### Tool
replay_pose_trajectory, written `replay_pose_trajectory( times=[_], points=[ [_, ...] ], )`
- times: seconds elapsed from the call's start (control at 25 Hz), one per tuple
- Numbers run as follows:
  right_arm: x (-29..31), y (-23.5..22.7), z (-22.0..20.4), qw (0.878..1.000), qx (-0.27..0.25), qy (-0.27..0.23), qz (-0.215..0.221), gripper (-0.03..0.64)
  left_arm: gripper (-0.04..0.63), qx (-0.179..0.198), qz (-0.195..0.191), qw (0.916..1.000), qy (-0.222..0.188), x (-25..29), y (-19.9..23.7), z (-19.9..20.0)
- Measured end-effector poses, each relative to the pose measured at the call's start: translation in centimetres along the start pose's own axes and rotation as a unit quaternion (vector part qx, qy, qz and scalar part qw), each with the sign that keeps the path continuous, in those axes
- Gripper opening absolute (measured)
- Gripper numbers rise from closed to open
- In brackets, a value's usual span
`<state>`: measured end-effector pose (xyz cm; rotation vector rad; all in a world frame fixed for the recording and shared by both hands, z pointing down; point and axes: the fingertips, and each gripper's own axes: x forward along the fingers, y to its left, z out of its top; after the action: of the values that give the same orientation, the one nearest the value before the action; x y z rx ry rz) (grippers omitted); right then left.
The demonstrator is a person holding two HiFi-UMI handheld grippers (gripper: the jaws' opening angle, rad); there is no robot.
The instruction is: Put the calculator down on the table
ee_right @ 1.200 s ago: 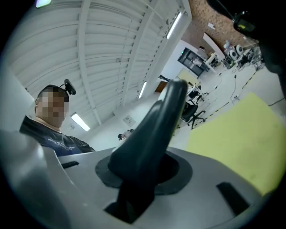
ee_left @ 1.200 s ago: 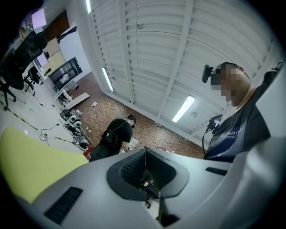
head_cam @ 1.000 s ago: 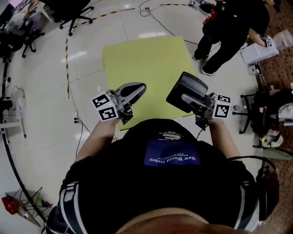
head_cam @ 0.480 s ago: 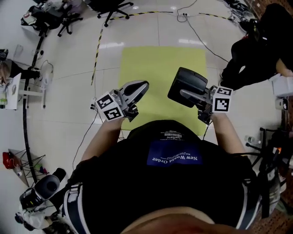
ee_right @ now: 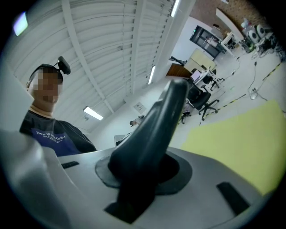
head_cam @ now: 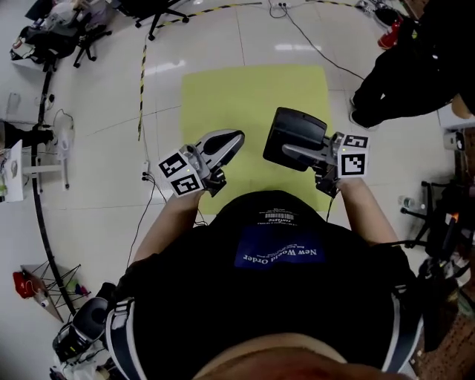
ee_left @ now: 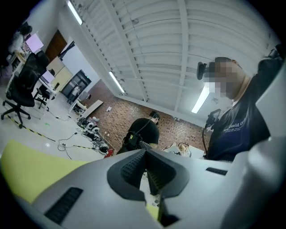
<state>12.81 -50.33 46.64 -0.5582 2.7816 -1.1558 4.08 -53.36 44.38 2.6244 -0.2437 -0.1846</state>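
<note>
In the head view a dark calculator (head_cam: 295, 134) hangs tilted above the near right part of the yellow-green table (head_cam: 252, 85). My right gripper (head_cam: 292, 151) is shut on its near edge. The right gripper view shows the calculator (ee_right: 154, 127) edge-on, rising from between the jaws of the right gripper (ee_right: 142, 169), with the table (ee_right: 237, 138) to the right. My left gripper (head_cam: 234, 139) hovers over the table's near left edge, shut, with nothing in it. In the left gripper view the tips of the left gripper (ee_left: 145, 154) meet, and the table (ee_left: 31, 170) lies low at the left.
A person in black (head_cam: 415, 59) stands by the table's far right corner, near a white box (head_cam: 456, 115). Office chairs (head_cam: 152, 9) and cables lie at the back. A yellow-black cord (head_cam: 141, 82) runs along the floor at the left, and equipment stands at the right (head_cam: 445, 223).
Both grippers have drifted sideways over the table's near edge, and the right one still holds the calculator. The head view has swung, so the room looks shifted.
</note>
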Motion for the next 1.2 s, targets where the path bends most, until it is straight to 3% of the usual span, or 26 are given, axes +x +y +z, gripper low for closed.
replay_pose_trajectory(
  times=[0.2, 0.4, 0.48, 0.68, 0.88, 0.96, 1.08, 1.2],
  points=[
    [-2.6, -4.2, 2.4, 0.999, 0.007, -0.017, -0.032, 0.106, 0.006, 0.014, 0.001, 0.9996, 0.024, 4.0, 4.2, 0.6],
    [-9.9, -15.6, 7.8, 0.994, 0.032, -0.047, -0.096, 0.106, 0.006, 0.044, 0.013, 0.9979, 0.046, 12.8, 9.8, -0.7],
    [-11.8, -21.1, 8.8, 0.991, 0.046, -0.038, -0.117, 0.106, 0.006, 0.039, 0.016, 0.9975, 0.056, 15.9, 12.3, -2.3],
    [-12.7, -34.0, 6.0, 0.980, 0.120, 0.051, -0.153, 0.107, 0.006, 0.006, 0.007, 0.9952, 0.098, 21.8, 17.7, -7.1],
    [-9.6, -39.3, 4.7, 0.970, 0.192, 0.105, -0.105, 0.107, 0.006, -0.014, -0.005, 0.9929, 0.118, 24.4, 21.7, -9.6],
    [-9.4, -40.4, 3.9, 0.965, 0.187, 0.144, -0.112, 0.107, 0.006, -0.022, -0.013, 0.9917, 0.126, 25.2, 22.0, -10.8],
    [-10.1, -42.0, 3.1, 0.955, 0.130, 0.211, -0.161, 0.147, 0.006, -0.039, -0.028, 0.9907, 0.128, 25.9, 21.5, -12.2],
    [-10.5, -42.9, 3.4, 0.945, 0.087, 0.232, -0.213, 0.194, 0.006, -0.051, -0.038, 0.9901, 0.125, 25.8, 21.3, -12.8]
  ],
)
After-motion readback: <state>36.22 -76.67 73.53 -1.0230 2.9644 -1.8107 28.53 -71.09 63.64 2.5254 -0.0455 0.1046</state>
